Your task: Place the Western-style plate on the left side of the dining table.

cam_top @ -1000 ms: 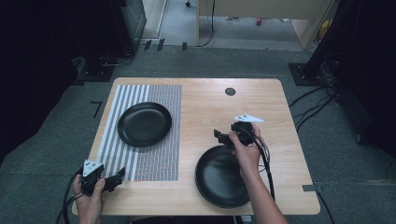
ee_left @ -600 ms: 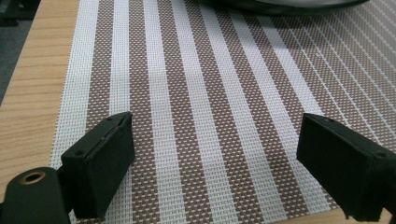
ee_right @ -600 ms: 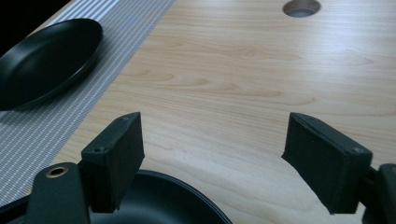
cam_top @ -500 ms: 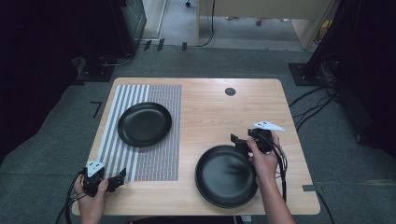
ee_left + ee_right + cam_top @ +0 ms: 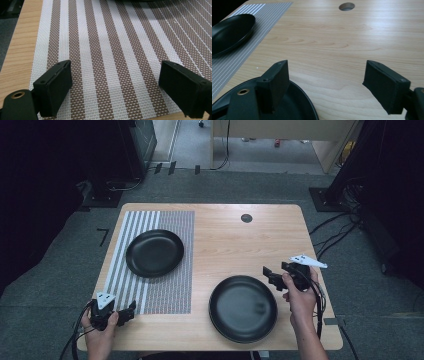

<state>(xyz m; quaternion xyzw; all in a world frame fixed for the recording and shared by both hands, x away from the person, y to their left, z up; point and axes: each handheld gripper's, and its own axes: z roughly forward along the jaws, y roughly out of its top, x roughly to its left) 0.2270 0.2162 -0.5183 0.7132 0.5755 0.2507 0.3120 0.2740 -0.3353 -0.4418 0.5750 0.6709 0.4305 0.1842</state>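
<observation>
Two black plates lie on the wooden table [image 5: 235,240]. One plate [image 5: 154,252] [image 5: 229,31] rests on the striped placemat [image 5: 150,265] [image 5: 112,50] at the left. The other plate [image 5: 243,308] [image 5: 294,105] sits on bare wood near the front right. My right gripper [image 5: 269,276] [image 5: 325,87] hovers open just right of that plate's upper rim, nothing between its jaws. My left gripper [image 5: 127,312] [image 5: 115,87] is open at the front left corner, low over the placemat's near edge, holding nothing.
A round cable hole [image 5: 246,218] [image 5: 347,6] pierces the table at the back centre. Cables [image 5: 320,305] trail from both grippers off the table's front. Dark equipment and cables lie on the grey floor around the table.
My right gripper has moved right and slightly toward the front, from over the plate's upper rim to beside its right edge. The left gripper has barely shifted.
</observation>
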